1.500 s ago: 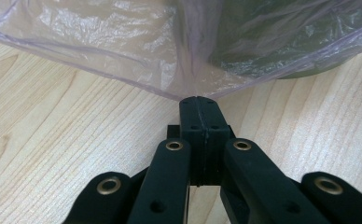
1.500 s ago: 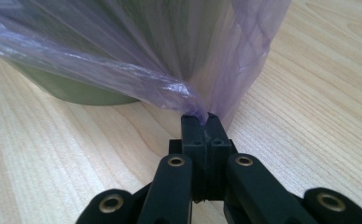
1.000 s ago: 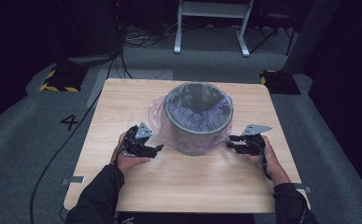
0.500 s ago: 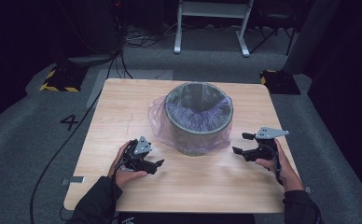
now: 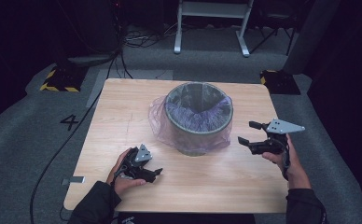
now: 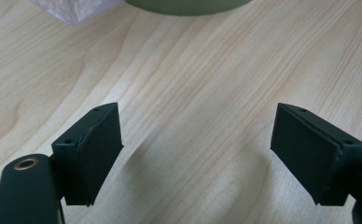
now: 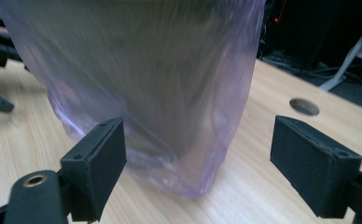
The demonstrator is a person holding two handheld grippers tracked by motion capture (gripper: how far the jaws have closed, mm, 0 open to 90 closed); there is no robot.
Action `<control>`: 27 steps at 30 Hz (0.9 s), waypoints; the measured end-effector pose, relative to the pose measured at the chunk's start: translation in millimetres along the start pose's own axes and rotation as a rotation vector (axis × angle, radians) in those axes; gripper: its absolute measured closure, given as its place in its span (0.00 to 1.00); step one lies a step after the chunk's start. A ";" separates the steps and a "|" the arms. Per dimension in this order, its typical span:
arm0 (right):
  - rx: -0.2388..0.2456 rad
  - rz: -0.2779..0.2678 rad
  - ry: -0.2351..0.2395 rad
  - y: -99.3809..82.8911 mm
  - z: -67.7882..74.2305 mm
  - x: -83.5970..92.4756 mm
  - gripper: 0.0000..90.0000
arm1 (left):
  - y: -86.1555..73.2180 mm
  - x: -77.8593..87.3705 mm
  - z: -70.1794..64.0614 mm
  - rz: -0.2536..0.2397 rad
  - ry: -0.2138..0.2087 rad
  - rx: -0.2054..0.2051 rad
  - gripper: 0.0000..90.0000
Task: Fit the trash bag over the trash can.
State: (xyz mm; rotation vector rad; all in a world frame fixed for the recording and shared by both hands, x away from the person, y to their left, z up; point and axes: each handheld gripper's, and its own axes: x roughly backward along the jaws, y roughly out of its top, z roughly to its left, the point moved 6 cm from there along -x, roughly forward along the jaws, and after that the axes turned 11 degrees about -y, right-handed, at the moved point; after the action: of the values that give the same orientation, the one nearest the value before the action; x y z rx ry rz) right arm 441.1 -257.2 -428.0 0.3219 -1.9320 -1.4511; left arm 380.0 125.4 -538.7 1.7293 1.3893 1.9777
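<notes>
A round dark bin stands mid-table, lined with a translucent purple bag that drapes over its rim and down its sides. My left gripper rests low over the wood to the front left of the bin, pointing right. Its jaws have just been opening and stand open with bare table between them; the bin's base and a bag corner lie beyond. My right gripper is raised to the right of the bin. Its jaws have also just been opening and hold nothing, with the bag hanging just ahead of them.
The wooden table has a round cable hole near its far side. On the floor behind stand a white frame and striped blocks, with cables lying between them. A "4" mark is on the floor at the left.
Both grippers have drawn away from the bin's sides. The left one came back toward the front edge and lower; the right one rose and moved right, its jaws spreading wide.
</notes>
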 end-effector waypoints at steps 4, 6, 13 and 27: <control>0.002 -0.019 -0.007 17.7 0.3 2.5 0.21 | -4.2 -3.6 -2.7 0.020 -0.008 0.000 0.18; -0.001 -0.026 -0.018 25.7 -1.1 3.3 0.21 | -5.0 -3.8 -2.8 0.013 -0.013 -0.001 0.17; -0.004 -0.055 -0.020 49.4 -2.5 5.1 0.21 | -7.3 -3.2 0.1 0.003 -0.031 0.016 0.17; 0.057 -0.078 -0.010 102.5 13.4 -10.4 0.21 | -5.1 -5.4 2.3 0.006 -0.038 0.014 0.16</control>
State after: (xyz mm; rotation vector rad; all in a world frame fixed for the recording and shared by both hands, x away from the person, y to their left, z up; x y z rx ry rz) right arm 460.6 -206.0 -339.7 0.4207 -1.9920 -1.4514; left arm 381.4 125.9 -546.3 1.7702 1.3906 1.9318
